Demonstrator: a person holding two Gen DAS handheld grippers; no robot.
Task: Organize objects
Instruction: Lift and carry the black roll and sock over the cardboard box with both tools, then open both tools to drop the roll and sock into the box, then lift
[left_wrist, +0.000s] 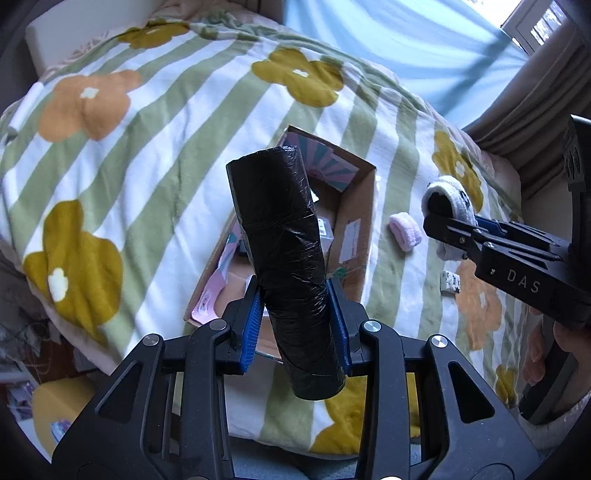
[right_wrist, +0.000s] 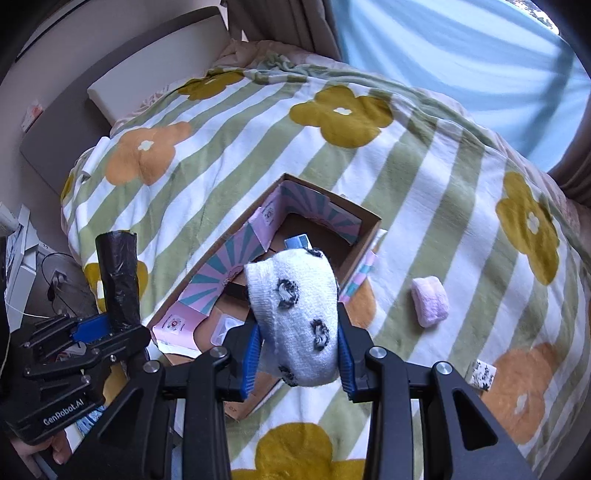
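Observation:
My left gripper (left_wrist: 295, 321) is shut on a black roll of plastic bags (left_wrist: 284, 258), held upright above the near end of an open cardboard box (left_wrist: 358, 206). The roll also shows in the right wrist view (right_wrist: 118, 277). My right gripper (right_wrist: 295, 347) is shut on a white rolled sock with black spots (right_wrist: 295, 314), held over the box (right_wrist: 362, 236). The sock shows in the left wrist view (left_wrist: 448, 199) to the right of the box. The box holds small items and pink-teal flaps.
The box lies on a bed with a green-striped flowered blanket (right_wrist: 424, 166). A pink rolled sock (right_wrist: 430, 301) and a small white-black item (right_wrist: 482, 374) lie right of the box. A blue curtain (right_wrist: 461, 55) hangs behind. Floor clutter sits at left.

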